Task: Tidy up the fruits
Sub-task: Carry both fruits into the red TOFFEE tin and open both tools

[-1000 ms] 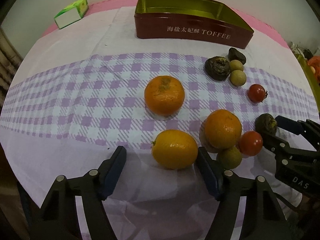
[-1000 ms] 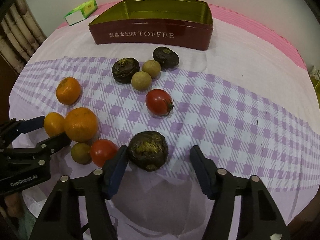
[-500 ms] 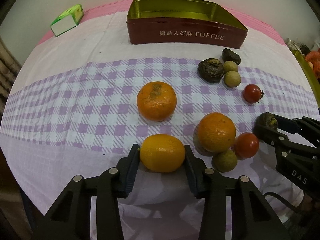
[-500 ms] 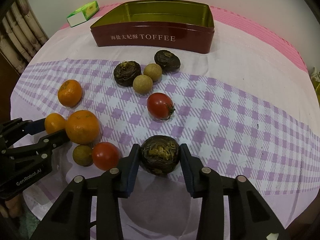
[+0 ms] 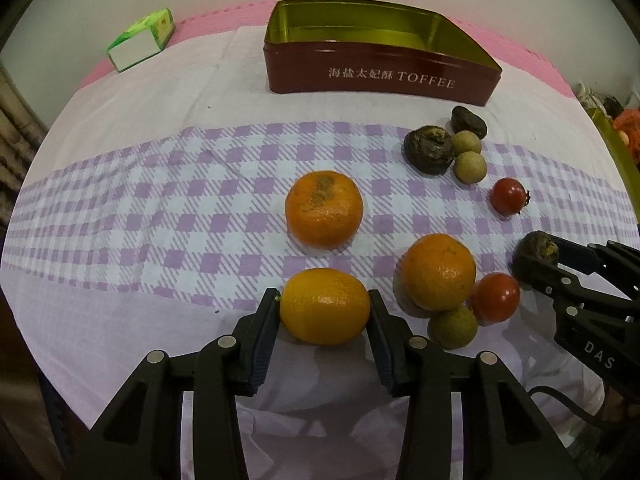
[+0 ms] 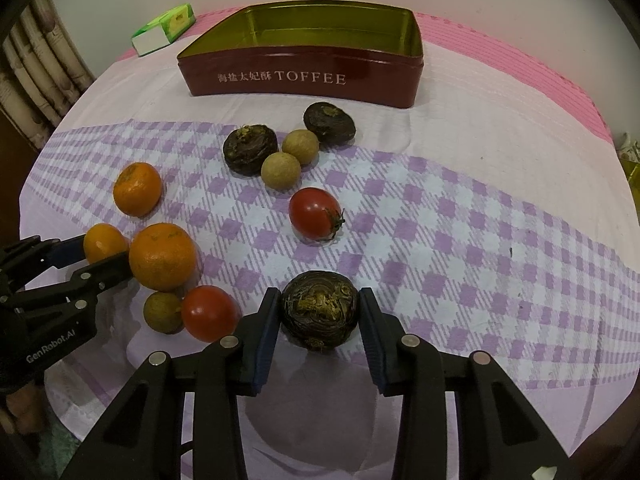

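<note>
My left gripper (image 5: 324, 312) is shut on a yellow-orange citrus (image 5: 325, 305) at the near edge of the checked cloth. My right gripper (image 6: 319, 312) is shut on a dark brown water chestnut (image 6: 319, 309); it also shows in the left wrist view (image 5: 536, 249). Two oranges (image 5: 324, 209) (image 5: 439, 271), two cherry tomatoes (image 6: 316, 213) (image 6: 210, 312), a green-brown longan (image 6: 163, 312), two tan longans (image 6: 281, 170) and two more dark chestnuts (image 6: 250, 151) (image 6: 329, 122) lie on the cloth. The open red TOFFEE tin (image 6: 304, 78) stands empty at the back.
A green and white box (image 5: 142, 38) lies at the back left. A curtain (image 6: 36, 76) hangs to the left of the table. The pink table edge (image 6: 520, 64) curves round the back right.
Both grippers closed: the left jaws came in onto the yellow-orange citrus and the right jaws onto the dark chestnut. Both views have moved slightly nearer the fruit.
</note>
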A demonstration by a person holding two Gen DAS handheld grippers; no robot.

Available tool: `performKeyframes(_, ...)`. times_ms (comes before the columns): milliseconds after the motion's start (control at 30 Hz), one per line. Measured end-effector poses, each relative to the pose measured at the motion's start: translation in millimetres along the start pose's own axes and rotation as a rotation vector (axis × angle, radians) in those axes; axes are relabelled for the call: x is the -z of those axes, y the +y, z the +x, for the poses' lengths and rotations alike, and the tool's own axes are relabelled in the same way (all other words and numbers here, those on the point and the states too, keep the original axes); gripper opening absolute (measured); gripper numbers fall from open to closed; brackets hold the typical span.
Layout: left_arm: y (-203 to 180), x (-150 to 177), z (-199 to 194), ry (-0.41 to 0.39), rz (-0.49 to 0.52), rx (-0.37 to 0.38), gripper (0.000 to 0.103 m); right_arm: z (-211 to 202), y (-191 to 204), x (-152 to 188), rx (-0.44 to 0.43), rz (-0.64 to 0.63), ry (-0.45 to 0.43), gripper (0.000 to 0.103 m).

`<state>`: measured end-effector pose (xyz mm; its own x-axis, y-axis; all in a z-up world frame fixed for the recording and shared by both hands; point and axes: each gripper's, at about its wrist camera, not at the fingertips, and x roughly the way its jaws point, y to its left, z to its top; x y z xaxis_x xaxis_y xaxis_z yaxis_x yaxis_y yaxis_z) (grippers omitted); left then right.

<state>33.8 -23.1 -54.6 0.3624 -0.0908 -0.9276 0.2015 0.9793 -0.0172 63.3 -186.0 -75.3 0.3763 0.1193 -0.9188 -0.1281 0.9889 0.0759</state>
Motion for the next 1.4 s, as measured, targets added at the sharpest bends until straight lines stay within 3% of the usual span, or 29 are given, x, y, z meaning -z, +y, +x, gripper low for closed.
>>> performKeyframes(367,3,-8,-13,-0.058,0.001,0.008,0.044,-15,-19,-7,-0.031,0.052,-0.032,0.036)
performKeyframes(667,20,-37,-25,-0.130,0.008,0.015,0.044,-33,-39,-39,-0.018,0.060,-0.106,0.036)
performKeyframes(967,27,-91,-33,-0.207,-0.003,-0.001,0.044,-33,-40,-87,-0.003,0.027,-0.157,0.036)
performKeyframes(1233,23,-157,-30,-0.297,0.004,0.048,0.044,-31,-44,-145,0.010,0.005,-0.235,0.036)
performKeyframes(1400,20,-186,-15,-0.293,0.013,0.075,0.044,-13,-42,-169,0.023,-0.012,-0.224,0.036)
